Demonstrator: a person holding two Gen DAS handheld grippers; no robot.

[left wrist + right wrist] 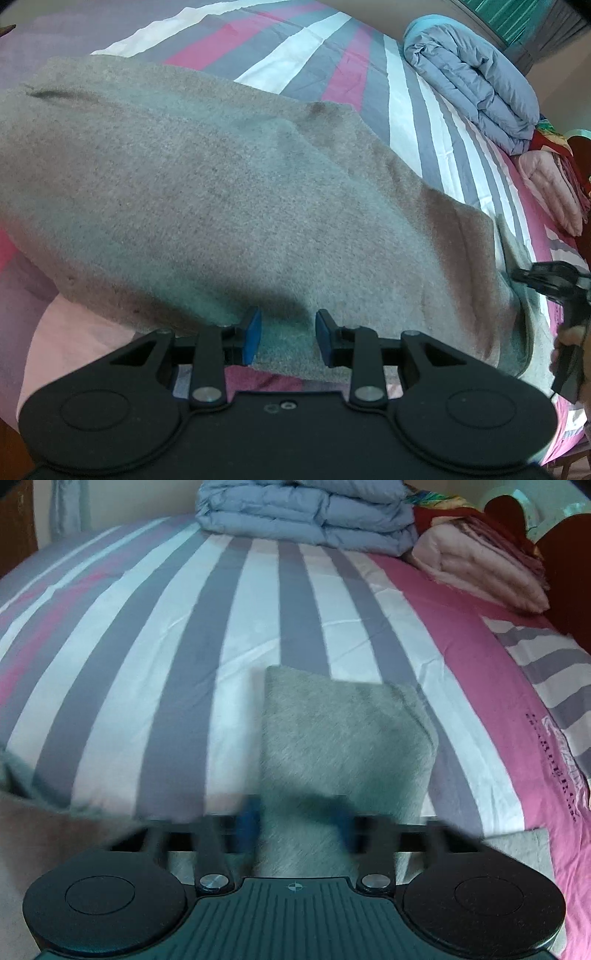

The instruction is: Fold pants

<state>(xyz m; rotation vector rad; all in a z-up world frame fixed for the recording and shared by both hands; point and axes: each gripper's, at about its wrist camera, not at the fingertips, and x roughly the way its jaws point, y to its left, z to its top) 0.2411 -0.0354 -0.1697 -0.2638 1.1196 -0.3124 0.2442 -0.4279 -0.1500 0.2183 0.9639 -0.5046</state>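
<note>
Left gripper (288, 338) nearest lens: blue pads (252, 334) set moderately apart over near edge of grey pants (221, 192), gripping nothing. Pants spread broad across striped bedsheet (325, 55). Left view alone shows right gripper (546, 278) at pants' far right edge. Right view alone shows narrow pants section (343, 731) running between right gripper (299, 819) fingers; blurred, gap looks moderate, cannot tell if cloth is clamped. Folded blue quilt (306, 517) and pink bedding (480, 576) at bed's far end.
</note>
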